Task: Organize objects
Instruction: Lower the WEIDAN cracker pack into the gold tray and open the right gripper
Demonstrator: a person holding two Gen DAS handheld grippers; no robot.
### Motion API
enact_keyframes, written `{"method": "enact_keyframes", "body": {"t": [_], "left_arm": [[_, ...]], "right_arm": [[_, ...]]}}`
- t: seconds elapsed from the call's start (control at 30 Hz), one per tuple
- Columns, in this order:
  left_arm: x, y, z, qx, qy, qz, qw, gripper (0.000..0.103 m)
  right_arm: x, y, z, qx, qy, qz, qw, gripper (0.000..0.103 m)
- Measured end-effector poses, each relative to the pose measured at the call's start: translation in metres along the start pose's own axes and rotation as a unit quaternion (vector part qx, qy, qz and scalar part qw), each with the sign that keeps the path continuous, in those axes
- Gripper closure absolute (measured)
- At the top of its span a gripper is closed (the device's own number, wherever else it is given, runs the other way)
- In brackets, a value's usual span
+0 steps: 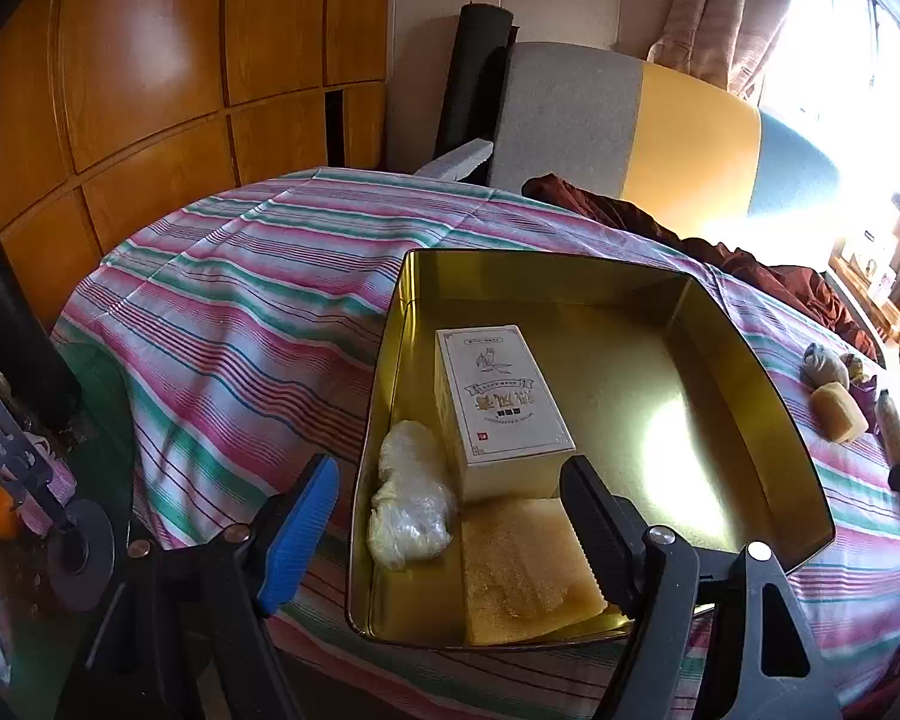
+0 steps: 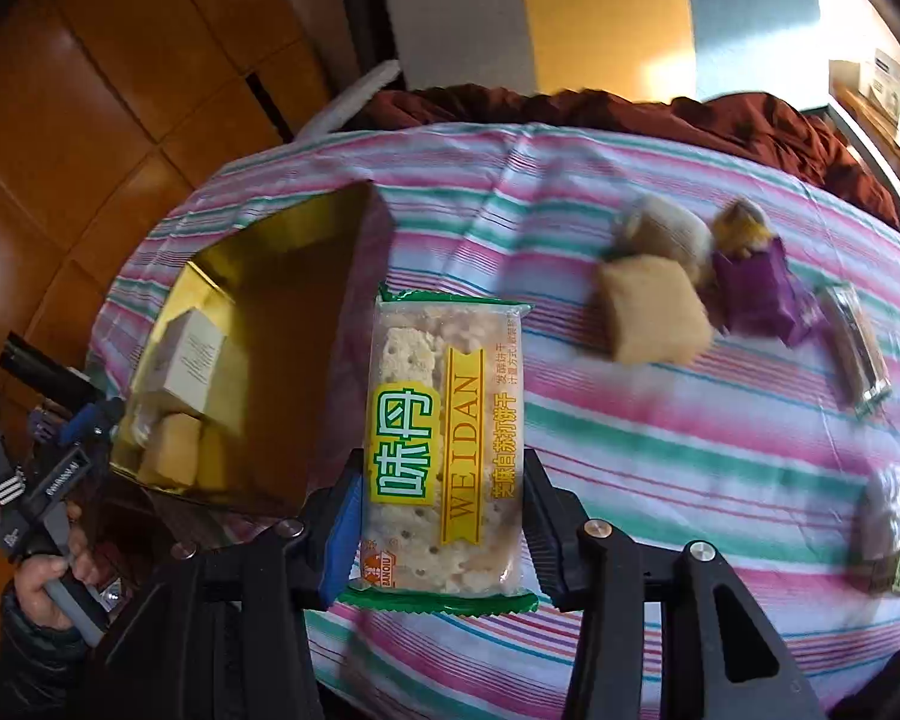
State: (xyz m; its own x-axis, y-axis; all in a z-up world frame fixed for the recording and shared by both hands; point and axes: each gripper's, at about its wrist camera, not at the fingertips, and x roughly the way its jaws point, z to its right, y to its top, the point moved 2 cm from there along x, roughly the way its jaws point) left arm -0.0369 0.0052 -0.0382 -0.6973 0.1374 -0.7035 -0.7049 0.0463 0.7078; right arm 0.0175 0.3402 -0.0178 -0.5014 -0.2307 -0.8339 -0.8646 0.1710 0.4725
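Your right gripper (image 2: 441,531) clamps a cracker packet (image 2: 444,444) at lower centre of its view; the yellow band reads "WEIDAN", with "BANOIU" at the corner. Your left gripper (image 1: 450,516) stands wide and empty at the near edge of the gold tin (image 1: 750,360), centre frame, where a white box (image 1: 501,402) with unreadable Chinese print lies

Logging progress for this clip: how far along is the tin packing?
Done: the gold tin holds a white box, a clear bag and a yellow cake pack.
In hand: the right gripper grips a Weidan cracker pack beside the tin. The left gripper is open at the tin's near edge.
Left: several wrapped snacks, including a tan square and a purple packet, on the striped cloth.
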Motion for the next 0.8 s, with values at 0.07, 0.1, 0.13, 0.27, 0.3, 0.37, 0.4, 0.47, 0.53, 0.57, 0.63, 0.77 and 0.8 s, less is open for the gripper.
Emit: {"method": "enact_keyframes", "body": {"t": [0.07,0.1,0.13,0.27,0.3,0.37,0.4,0.47,0.53,0.57,0.63,0.77,0.8], "left_arm": [[-0.001,0.002,-0.005,-0.009,0.005,0.003,0.9999,0.026],[-0.002,0.002,-0.008,-0.013,0.007,0.004,0.9999,0.026],[-0.002,0.003,-0.011,-0.017,0.009,0.005,0.9998,0.026],[-0.004,0.005,-0.022,-0.033,0.016,0.008,0.9993,0.026],[-0.005,0.005,-0.025,-0.036,0.017,0.008,0.9992,0.026],[-0.005,0.005,-0.03,-0.041,0.018,0.009,0.999,0.026],[-0.005,0.006,-0.032,-0.042,0.019,0.009,0.9989,0.026],[-0.005,0.004,-0.037,-0.047,0.019,0.008,0.9987,0.025],[-0.004,0.003,-0.041,-0.052,0.02,0.005,0.9984,0.024],[-0.003,0.002,-0.043,-0.054,0.021,0.003,0.9983,0.024],[-0.002,0.0,-0.046,-0.057,0.023,0.0,0.9981,0.024],[-0.002,-0.001,-0.051,-0.065,0.026,-0.001,0.9975,0.022],[-0.002,0.0,-0.051,-0.066,0.027,0.0,0.9975,0.022]], "right_arm": [[0.005,0.013,-0.028,-0.024,0.02,0.003,0.999,0.055],[0.009,0.018,-0.043,-0.038,0.028,0.002,0.999,0.055],[0.014,0.023,-0.057,-0.05,0.036,-0.003,0.998,0.055],[0.05,0.04,-0.106,-0.085,0.048,-0.027,0.995,0.055],[0.062,0.044,-0.115,-0.087,0.047,-0.037,0.994,0.055],[0.087,0.05,-0.128,-0.086,0.038,-0.059,0.994,0.055],[0.099,0.052,-0.131,-0.08,0.031,-0.066,0.994,0.055],[0.12,0.056,-0.138,-0.059,0.04,-0.085,0.994,0.055],[0.134,0.057,-0.145,-0.038,0.06,-0.095,0.993,0.054],[0.139,0.056,-0.149,-0.034,0.064,-0.097,0.993,0.054],[0.145,0.053,-0.157,-0.031,0.084,-0.098,0.991,0.052],[0.142,0.045,-0.163,-0.048,0.081,-0.094,0.991,0.052],[0.14,0.044,-0.162,-0.051,0.076,-0.09,0.992,0.052]]}}
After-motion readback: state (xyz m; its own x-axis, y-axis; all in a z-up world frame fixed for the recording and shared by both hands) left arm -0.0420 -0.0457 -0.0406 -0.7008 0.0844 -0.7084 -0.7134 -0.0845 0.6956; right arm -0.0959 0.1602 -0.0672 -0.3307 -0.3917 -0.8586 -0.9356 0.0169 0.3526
